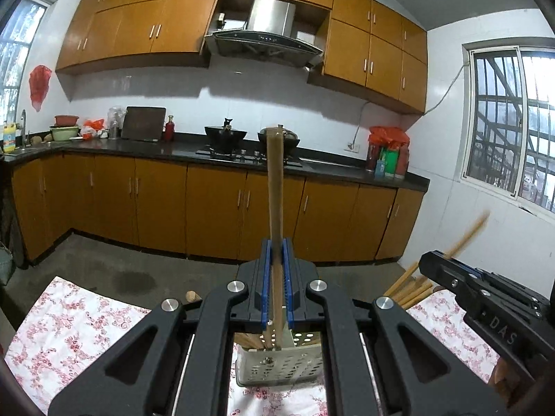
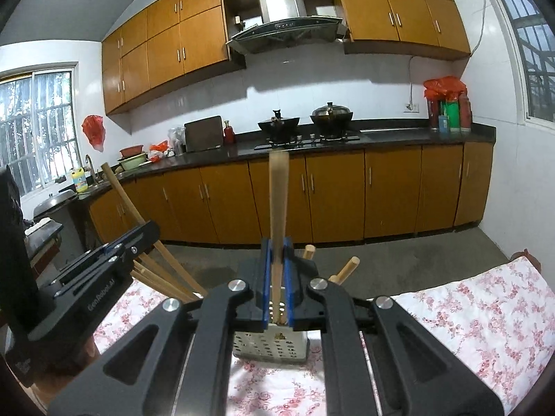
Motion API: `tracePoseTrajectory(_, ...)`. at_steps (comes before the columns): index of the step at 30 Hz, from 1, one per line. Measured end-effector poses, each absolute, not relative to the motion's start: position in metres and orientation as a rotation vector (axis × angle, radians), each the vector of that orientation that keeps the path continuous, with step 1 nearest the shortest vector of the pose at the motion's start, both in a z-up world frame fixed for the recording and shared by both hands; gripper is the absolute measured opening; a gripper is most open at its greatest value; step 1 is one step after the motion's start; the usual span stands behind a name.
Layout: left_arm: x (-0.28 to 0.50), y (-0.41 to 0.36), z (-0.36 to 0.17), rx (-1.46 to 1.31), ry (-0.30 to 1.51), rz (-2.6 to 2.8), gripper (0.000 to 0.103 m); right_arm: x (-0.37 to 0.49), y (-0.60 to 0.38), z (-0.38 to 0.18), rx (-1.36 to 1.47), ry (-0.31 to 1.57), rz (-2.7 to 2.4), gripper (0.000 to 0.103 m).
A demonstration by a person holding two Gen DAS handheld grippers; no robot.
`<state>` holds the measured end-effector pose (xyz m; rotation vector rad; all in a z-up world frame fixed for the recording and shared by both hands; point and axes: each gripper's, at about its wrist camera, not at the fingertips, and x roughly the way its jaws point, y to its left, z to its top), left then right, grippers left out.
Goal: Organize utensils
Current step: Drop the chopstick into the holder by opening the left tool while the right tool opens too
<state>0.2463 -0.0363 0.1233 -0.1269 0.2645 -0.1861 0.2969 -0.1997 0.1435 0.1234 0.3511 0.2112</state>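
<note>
My left gripper [image 1: 276,253] is shut on a wooden chopstick [image 1: 275,187] that stands upright, its lower end down in a white perforated holder [image 1: 277,364] with several other chopsticks. My right gripper [image 2: 276,253] is shut on another wooden chopstick [image 2: 278,201], also upright, its lower end in a white perforated holder [image 2: 270,346]. The right gripper shows in the left wrist view [image 1: 485,287] at the right, its chopstick blurred. The left gripper shows in the right wrist view [image 2: 104,260] at the left. Which holder compartment each stick is in is hidden.
The holders stand on a table with a pink floral cloth [image 2: 478,319]. More wooden sticks [image 2: 163,267] lean beside the left gripper; two handles [image 2: 343,270] rise behind the right one. Kitchen cabinets and a dark counter [image 1: 187,149] with woks lie beyond a bare concrete floor.
</note>
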Motion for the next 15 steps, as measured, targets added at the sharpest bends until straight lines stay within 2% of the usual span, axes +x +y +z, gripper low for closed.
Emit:
tracePoseTrajectory(3,0.244,-0.035,0.124,-0.129,0.264,-0.188,0.013,0.295,-0.199,0.146,0.124,0.342,0.211,0.012)
tracePoseTrajectory(5,0.243,-0.033,0.126,-0.136,0.255,-0.183,0.030,0.290,-0.202,0.149,0.127,0.328,0.209,0.015)
tracePoseTrajectory(8,0.237,-0.029,0.130,-0.149,0.240,-0.181,0.036,0.281,-0.205,0.153,0.129,0.306,0.204,0.020)
tracePoseTrajectory(9,0.235,-0.027,0.132,-0.150,0.239,-0.181,0.037,0.276,-0.207,0.155,0.127,0.295,0.199,0.024)
tracePoseTrajectory(15,0.206,-0.013,0.139,-0.141,0.201,-0.158,0.068,0.238,-0.217,0.157,0.103,0.230,0.162,0.059)
